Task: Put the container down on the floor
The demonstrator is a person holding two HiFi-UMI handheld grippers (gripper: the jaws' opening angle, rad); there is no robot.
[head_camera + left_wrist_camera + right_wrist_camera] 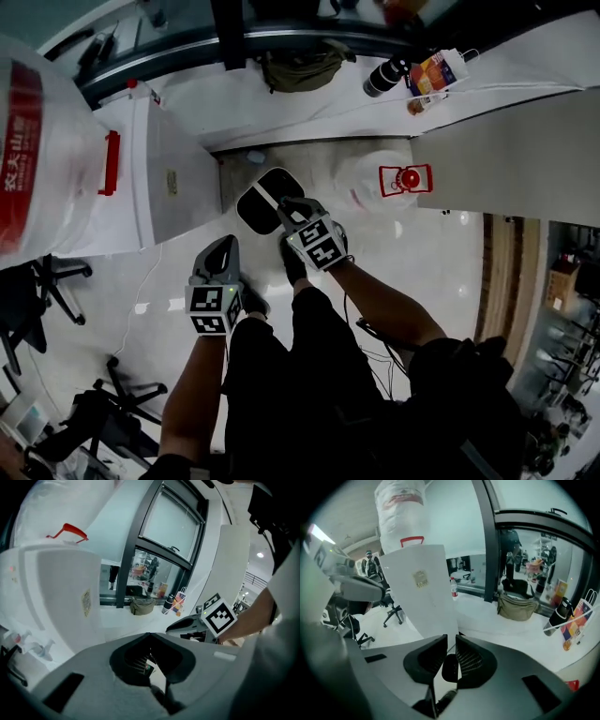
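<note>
A clear water container with a red handle and cap rests on the pale floor, apart from both grippers. My right gripper hovers left of it, beside the white water dispenser. In the right gripper view its jaws stand a narrow gap apart with nothing between them. My left gripper is lower and nearer to me. Its jaws meet at the tips and hold nothing. A second large jug with a red label sits upside down on the dispenser.
A window ledge at the far side carries an olive bag, a dark flask and a colourful paper bag. A grey partition stands to the right. Black office chairs and a floor cable are on the left.
</note>
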